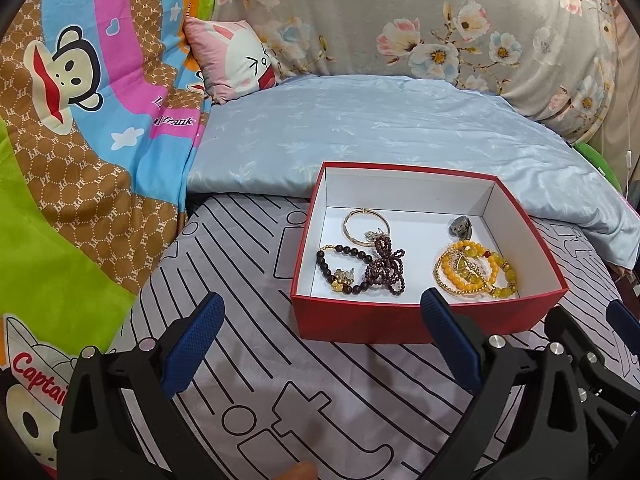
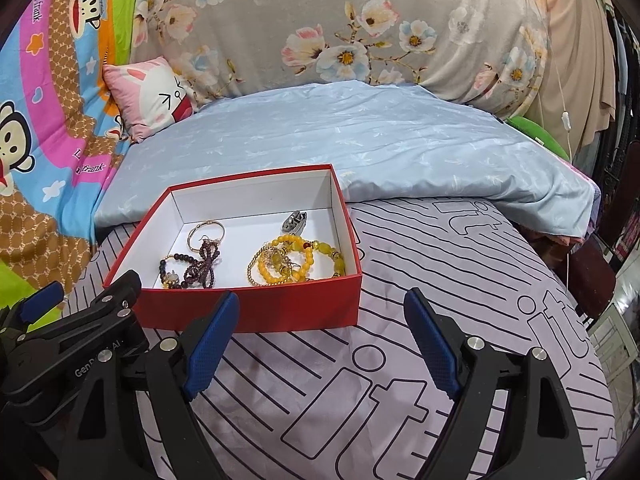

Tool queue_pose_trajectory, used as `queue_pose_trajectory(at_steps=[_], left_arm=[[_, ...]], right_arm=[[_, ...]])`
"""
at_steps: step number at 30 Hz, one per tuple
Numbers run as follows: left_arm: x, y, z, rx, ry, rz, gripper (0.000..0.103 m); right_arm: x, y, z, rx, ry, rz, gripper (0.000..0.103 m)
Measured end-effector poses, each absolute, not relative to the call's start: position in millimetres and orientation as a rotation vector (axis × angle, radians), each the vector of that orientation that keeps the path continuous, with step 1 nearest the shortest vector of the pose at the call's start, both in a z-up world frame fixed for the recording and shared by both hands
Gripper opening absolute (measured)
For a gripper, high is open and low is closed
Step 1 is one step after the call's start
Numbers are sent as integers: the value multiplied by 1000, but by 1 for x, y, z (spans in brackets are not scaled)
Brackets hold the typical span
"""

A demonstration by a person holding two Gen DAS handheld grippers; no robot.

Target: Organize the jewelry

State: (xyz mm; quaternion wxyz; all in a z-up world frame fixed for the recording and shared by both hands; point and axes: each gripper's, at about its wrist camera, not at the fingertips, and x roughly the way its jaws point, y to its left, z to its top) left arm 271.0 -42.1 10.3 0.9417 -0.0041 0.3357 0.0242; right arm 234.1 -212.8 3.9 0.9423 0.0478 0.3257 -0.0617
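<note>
Now | red box [image 2: 256,304] ahead-left of right claw [image 2: 320,344] | apart

The cartoon monkey blanket [image 1: 80,128] carries "frank" on a pink band, repeated "PF" monograms on its brown bands and "Captai", cut off, at the lower left. The grey striped sheet [image 2: 400,360] repeats large outlined "it". The left gripper [image 2: 84,336] body reads "GenR… AI", partly hidden.
</note>
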Motion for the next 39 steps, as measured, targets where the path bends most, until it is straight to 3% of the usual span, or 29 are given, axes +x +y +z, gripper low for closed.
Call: queue_pose_trajectory(at_steps=[39], left_arm=[[274, -39, 21, 16, 695, 61, 96]], right_arm=[[235, -209, 13, 89, 666, -126, 83]])
